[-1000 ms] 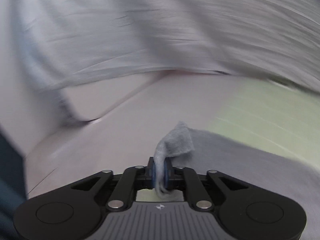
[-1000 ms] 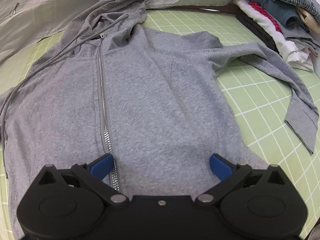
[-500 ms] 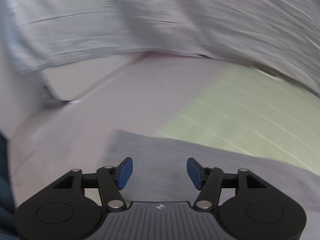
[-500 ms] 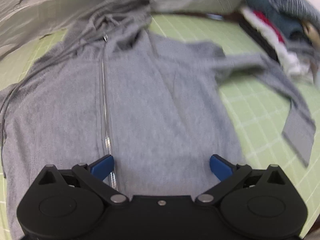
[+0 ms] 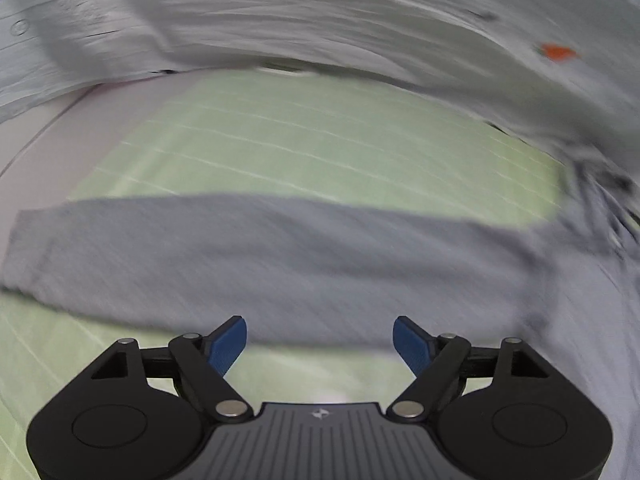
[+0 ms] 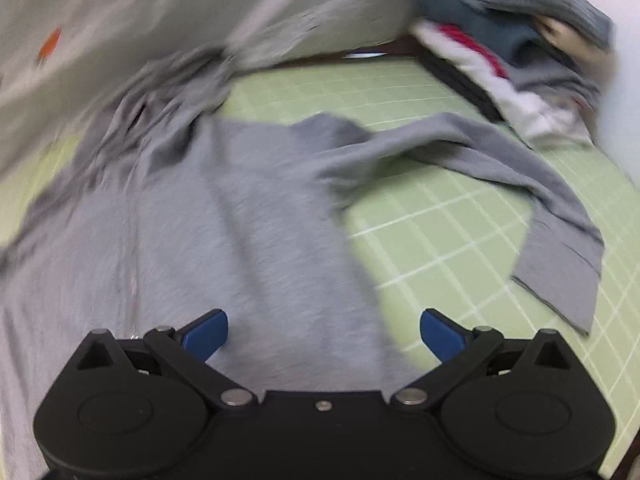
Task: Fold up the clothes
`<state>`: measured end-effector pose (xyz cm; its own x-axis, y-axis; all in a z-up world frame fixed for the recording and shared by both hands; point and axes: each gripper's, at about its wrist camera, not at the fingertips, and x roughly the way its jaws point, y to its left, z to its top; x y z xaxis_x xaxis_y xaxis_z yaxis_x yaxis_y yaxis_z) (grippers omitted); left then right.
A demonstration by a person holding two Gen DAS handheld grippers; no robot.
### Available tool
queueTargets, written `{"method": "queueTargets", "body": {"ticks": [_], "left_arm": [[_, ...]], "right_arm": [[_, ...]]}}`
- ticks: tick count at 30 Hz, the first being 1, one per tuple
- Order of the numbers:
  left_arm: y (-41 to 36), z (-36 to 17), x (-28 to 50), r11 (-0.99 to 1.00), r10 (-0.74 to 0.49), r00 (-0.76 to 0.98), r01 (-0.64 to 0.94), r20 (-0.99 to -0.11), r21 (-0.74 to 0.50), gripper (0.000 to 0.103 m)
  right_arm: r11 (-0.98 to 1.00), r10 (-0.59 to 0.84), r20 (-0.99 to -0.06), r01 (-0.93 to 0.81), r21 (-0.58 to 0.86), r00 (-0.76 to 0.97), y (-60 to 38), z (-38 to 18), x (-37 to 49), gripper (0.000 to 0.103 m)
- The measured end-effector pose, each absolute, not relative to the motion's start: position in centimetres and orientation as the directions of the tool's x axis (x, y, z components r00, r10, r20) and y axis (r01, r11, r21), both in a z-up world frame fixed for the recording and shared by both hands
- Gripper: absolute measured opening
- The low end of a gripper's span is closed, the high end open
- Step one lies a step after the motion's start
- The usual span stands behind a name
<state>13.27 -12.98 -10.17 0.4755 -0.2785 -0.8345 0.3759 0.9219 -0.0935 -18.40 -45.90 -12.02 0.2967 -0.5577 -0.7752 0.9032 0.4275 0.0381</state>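
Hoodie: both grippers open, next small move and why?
Probably bring the right gripper over to the right sleeve and pinch its cuff: that sleeve lies spread out on the green mat, unfolded, and the jaws stand open and empty above the hoodie body.

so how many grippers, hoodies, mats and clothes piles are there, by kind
grippers: 2, left and right, jaws open
grey hoodie: 1
green grid mat: 1
clothes pile: 1
total: 5

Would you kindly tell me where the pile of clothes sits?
In the right wrist view, the pile of clothes sits top right, beyond the hoodie's sleeve.
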Motion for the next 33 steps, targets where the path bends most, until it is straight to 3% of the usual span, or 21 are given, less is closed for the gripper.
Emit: {"method": "queueTargets", "body": {"ticks": [7, 12, 15, 20, 24, 28, 31, 33], "left_arm": [[-16.5, -8.6, 3.1, 0.878, -0.364, 0.438, 0.456, -0.822, -0.145, 0.093], [-19.6, -8.2, -4.6, 0.883, -0.360, 0.431, 0.445, -0.828, -0.152, 0.097], [-22.2, -9.2, -9.1, 0.872, -0.351, 0.405, 0.470, -0.844, -0.137, 0.097], [-25.2, -11.1, -14.1, 0.891, -0.306, 0.369, 0.435, -0.878, -0.129, 0.097], [-26.9, -11.9, -16.1, 0.904, -0.270, 0.367, 0.414, -0.890, -0.103, 0.097], [-28.1, -12.6, -16.5, 0.916, -0.231, 0.369, 0.394, -0.900, -0.074, 0.097], [-28.8, -13.1, -16.8, 0.917, -0.192, 0.378, 0.397, -0.906, -0.028, 0.097], [-29.2, -13.4, -16.9, 0.917, -0.167, 0.383, 0.398, -0.909, -0.001, 0.098]], "right_arm": [[0.355, -0.567, -0.745, 0.920, 0.165, 0.352, -50.9, -12.1, -26.5, 0.103], [0.381, -0.583, -0.751, 0.921, 0.086, 0.311, -55.1, -12.3, -32.3, 0.103], [0.357, -0.579, -0.754, 0.927, 0.110, 0.312, -58.0, -12.6, -36.3, 0.103], [0.373, -0.550, -0.785, 0.925, 0.077, 0.287, -62.8, -14.1, -39.8, 0.073], [0.431, -0.510, -0.781, 0.893, 0.131, 0.361, -64.8, -14.3, -40.9, 0.071], [0.503, -0.485, -0.774, 0.854, 0.133, 0.406, -65.6, -14.5, -40.6, 0.060], [0.565, -0.480, -0.768, 0.819, 0.099, 0.424, -65.9, -14.5, -40.1, 0.042], [0.619, -0.483, -0.769, 0.784, 0.038, 0.419, -65.9, -14.4, -39.7, 0.016]]}}
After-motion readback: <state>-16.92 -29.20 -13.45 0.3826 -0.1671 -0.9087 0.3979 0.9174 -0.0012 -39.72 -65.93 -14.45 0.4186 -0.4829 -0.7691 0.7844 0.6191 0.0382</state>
